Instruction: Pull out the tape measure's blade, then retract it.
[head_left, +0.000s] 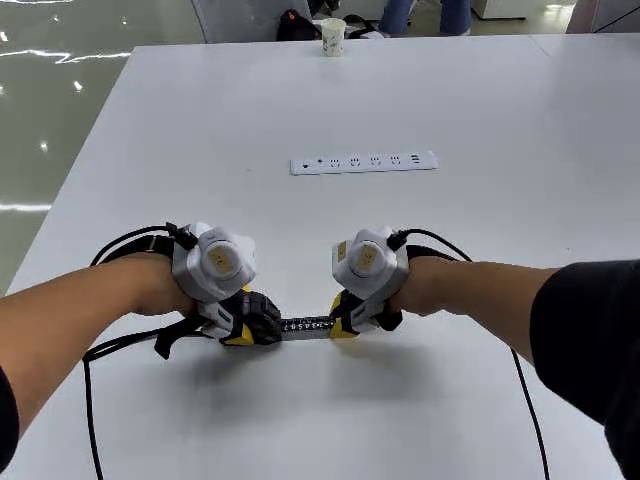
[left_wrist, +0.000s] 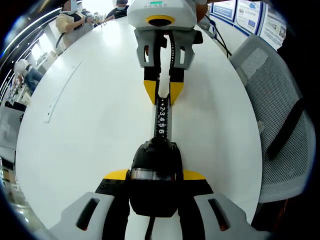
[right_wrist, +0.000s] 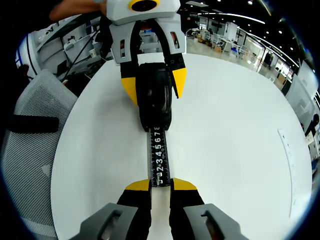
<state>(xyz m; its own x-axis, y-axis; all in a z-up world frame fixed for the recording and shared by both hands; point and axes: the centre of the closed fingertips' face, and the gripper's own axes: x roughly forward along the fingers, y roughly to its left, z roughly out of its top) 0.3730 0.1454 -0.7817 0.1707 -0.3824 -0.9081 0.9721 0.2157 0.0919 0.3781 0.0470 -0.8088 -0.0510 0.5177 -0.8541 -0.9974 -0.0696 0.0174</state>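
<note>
Blade (left_wrist: 161, 117) barely out: early pull. Your left gripper (left_wrist: 155, 176) clamps its fingers on the tape measure case (right_wrist: 155, 95), low over the desk (head_left: 400, 100); your right gripper (right_wrist: 160, 186) pinches the blade tip. Next, draw them apart.

Blade (head_left: 305, 326) stretched between two grippers on a white table (head_left: 300, 100).
The left gripper (head_left: 245, 327) clamps the black case (head_left: 260, 317); a short run of blade reaches to the right gripper (head_left: 342, 326), whose yellow-tipped jaws pinch its end. Black cables (head_left: 120, 240) trail from both. Beyond them lies a white power strip (head_left: 364, 162), and a paper cup (head_left: 333, 37) stands at the far edge.
</note>
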